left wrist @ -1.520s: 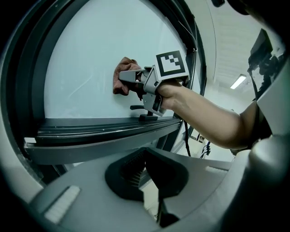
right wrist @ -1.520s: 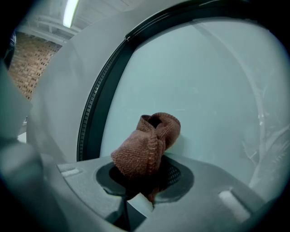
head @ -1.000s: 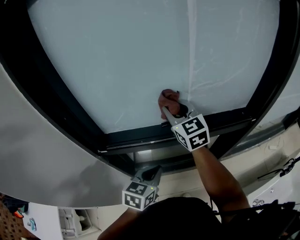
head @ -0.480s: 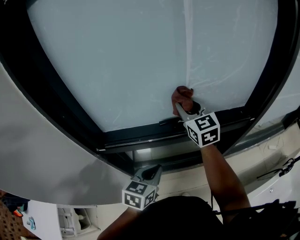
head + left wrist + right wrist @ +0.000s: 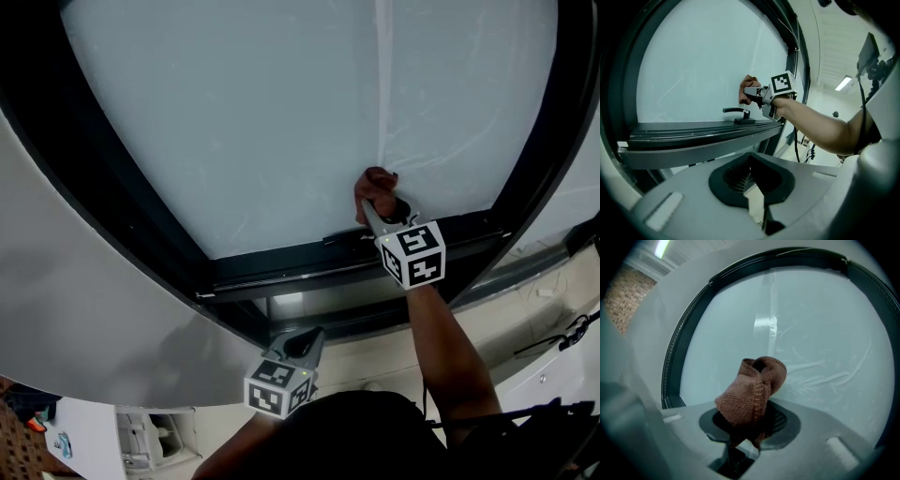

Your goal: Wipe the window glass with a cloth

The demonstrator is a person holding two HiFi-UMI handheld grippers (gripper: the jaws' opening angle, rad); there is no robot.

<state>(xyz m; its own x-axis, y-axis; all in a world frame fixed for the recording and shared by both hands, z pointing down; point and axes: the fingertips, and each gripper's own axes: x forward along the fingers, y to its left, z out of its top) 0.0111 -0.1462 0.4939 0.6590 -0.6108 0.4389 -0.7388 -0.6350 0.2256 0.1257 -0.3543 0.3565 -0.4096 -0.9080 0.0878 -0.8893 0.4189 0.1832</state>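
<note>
The window glass (image 5: 281, 122) is a large frosted pane in a dark frame, with faint wipe streaks (image 5: 820, 371) on it. My right gripper (image 5: 372, 208) is shut on a bunched brown cloth (image 5: 376, 181) and holds it against the glass just above the bottom rail, right of centre. In the right gripper view the cloth (image 5: 752, 390) bulges out of the jaws towards the pane (image 5: 825, 324). The left gripper view shows that cloth (image 5: 746, 87) beside the black window handle (image 5: 736, 111). My left gripper (image 5: 305, 345) hangs low below the sill, away from the glass, shut on nothing.
The dark bottom rail (image 5: 309, 272) and frame sides border the pane. A grey curved wall (image 5: 94, 309) fills the left. Cables (image 5: 572, 337) hang at the lower right, and white equipment (image 5: 141, 441) stands at the lower left.
My right gripper has slid the cloth to the right along the bottom of the glass. The left gripper has stayed where it was.
</note>
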